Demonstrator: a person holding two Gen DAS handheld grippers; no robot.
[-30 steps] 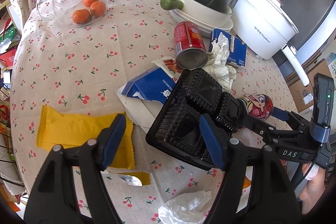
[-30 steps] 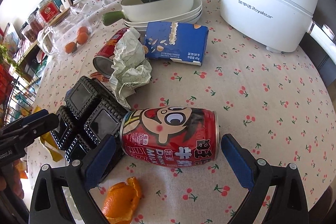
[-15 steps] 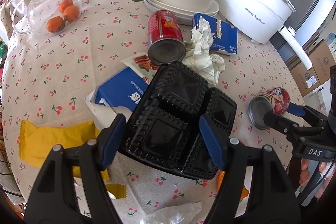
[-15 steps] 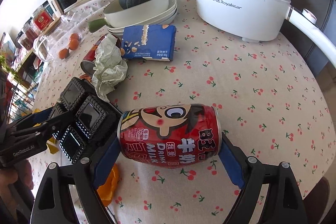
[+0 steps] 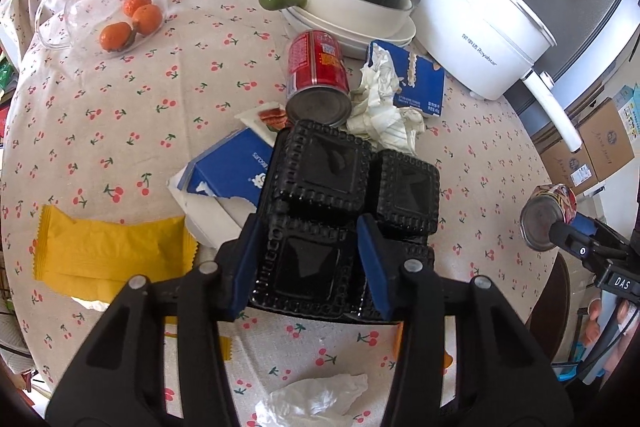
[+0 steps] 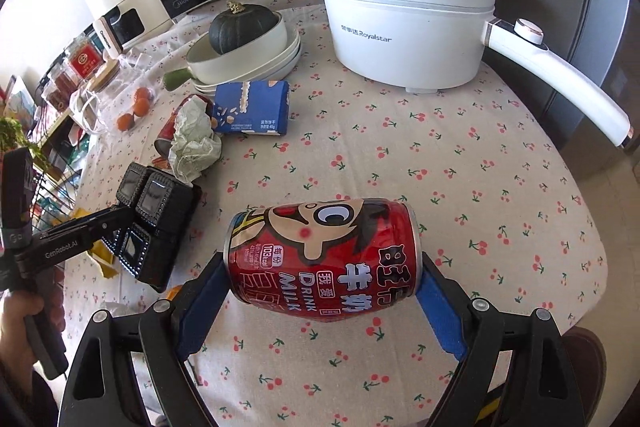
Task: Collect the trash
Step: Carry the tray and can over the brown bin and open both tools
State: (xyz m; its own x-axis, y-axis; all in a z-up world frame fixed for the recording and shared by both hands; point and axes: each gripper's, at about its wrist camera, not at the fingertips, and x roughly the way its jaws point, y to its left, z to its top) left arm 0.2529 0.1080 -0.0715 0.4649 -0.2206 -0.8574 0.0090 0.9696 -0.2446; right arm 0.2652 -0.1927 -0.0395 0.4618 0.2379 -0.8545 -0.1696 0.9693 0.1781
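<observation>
While closing, left gripper (image 5: 308, 263) straddling the near compartment of a black plastic tray (image 5: 352, 203), blue pads against its ridged walls, tray resting tilted over a torn blue carton (image 5: 230, 171) on the cherry-print tablecloth (image 5: 120, 107). Right gripper (image 6: 320, 299) clamped end to end on a red milk drink can (image 6: 322, 255), held sideways and lifted clear of the cloth. Seen from the left camera, same can (image 5: 550, 217) at the far right edge, off the table's rim. Other litter spread around: a second red can (image 5: 318, 79) lying on its side just beyond the tray, crumpled paper (image 5: 380, 107) touching it, a blue biscuit box (image 5: 420, 83) beside that, a yellow wrapper (image 5: 108, 251) to the left, a white tissue (image 5: 316, 399) near the bottom edge. Further back, a white electric pot (image 6: 408, 27), stacked cream dishes (image 6: 256, 67) holding a dark green squash (image 6: 240, 31), and a glass jar (image 5: 116, 7) on its side with small oranges inside.
</observation>
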